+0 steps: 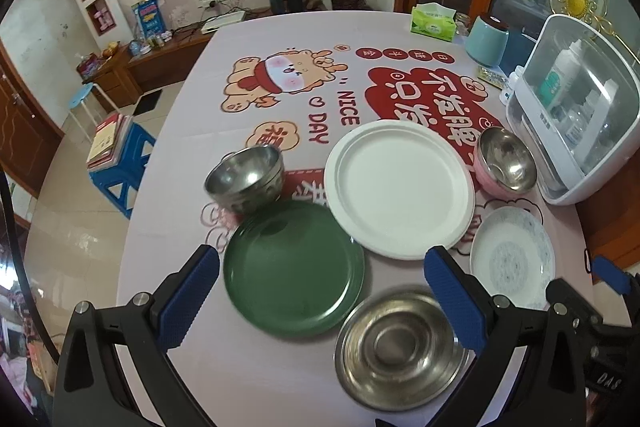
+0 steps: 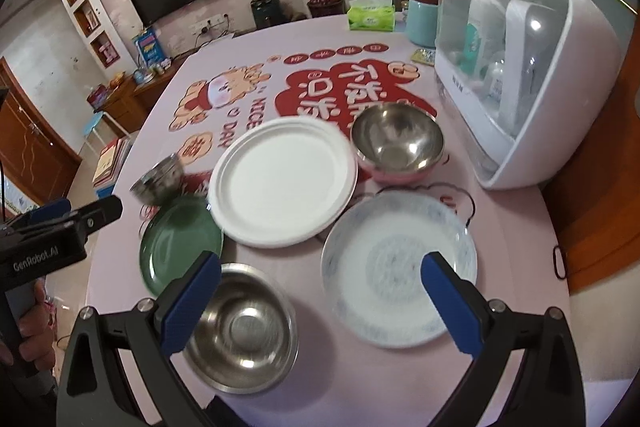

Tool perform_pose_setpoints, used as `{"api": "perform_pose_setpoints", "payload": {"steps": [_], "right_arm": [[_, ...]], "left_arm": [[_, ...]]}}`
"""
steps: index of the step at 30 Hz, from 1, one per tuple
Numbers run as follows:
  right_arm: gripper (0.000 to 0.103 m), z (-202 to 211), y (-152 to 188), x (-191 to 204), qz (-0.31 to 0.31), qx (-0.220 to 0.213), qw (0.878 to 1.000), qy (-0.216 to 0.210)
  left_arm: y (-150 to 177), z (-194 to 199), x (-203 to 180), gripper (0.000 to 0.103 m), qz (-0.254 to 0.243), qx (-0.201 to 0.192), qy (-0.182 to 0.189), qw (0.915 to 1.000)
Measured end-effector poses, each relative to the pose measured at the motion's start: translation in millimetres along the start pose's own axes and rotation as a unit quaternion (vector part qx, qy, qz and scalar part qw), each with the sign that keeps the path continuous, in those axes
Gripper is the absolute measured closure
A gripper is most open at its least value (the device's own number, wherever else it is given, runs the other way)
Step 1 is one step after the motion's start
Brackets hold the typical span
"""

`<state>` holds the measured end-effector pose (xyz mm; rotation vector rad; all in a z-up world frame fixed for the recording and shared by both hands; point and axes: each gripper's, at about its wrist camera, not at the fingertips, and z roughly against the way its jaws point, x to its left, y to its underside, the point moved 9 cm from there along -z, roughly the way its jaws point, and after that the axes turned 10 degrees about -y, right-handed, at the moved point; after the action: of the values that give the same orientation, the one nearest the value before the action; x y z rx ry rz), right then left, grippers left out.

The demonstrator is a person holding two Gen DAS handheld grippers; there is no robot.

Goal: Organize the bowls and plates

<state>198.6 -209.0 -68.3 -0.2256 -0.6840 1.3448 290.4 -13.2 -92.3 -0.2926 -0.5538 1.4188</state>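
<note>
On the printed tablecloth lie a green plate [image 1: 294, 269] [image 2: 180, 239], a large white plate [image 1: 400, 187] [image 2: 284, 181], a blue-speckled white plate [image 1: 512, 257] [image 2: 398, 269] and a shallow steel bowl [image 1: 400, 347] [image 2: 244, 329]. A steel bowl [image 1: 246, 179] [image 2: 158, 181] stands at the left, and a pink bowl with a steel inside [image 1: 506, 161] [image 2: 396, 145] at the right. My left gripper [image 1: 322, 287] hovers open above the green plate and the shallow bowl. My right gripper [image 2: 320, 295] hangs open over the speckled plate, holding nothing.
A white lidded organiser with bottles [image 1: 576, 123] [image 2: 524, 75] stands at the table's right edge, with a teal container [image 1: 486, 41] [image 2: 420, 19] and a green tissue pack [image 1: 432, 21] [image 2: 370, 13] behind. A blue stool with books [image 1: 120, 155] stands beside the table's left edge.
</note>
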Motion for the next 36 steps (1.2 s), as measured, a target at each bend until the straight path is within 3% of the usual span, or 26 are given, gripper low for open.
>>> {"api": "perform_pose_setpoints", "payload": {"steps": [7,19,28,36], "right_arm": [[0.002,-35.2,-21.6,-11.7,0.021,-0.027,0.999,-0.002],[0.002,-95.6,-28.4,-22.8,0.048,-0.015,0.998,-0.047],[0.002,-119.7,-27.6,-27.6,0.067,-0.013,0.996,-0.064],[0.002,-137.7,-25.2,-28.1,0.093,0.002,0.994,-0.061]], "left_arm": [[-17.9,-37.3,-6.5,0.001,0.024,-0.006,0.042,0.9988],[-31.9,-107.4,-6.5,0.006,0.025,0.039,0.03,0.9985],[-60.0,-150.0,-26.8,0.006,-0.015,0.055,0.035,0.9977],[-54.2,-194.2,-40.8,0.008,-0.037,0.111,0.039,0.9924]]}}
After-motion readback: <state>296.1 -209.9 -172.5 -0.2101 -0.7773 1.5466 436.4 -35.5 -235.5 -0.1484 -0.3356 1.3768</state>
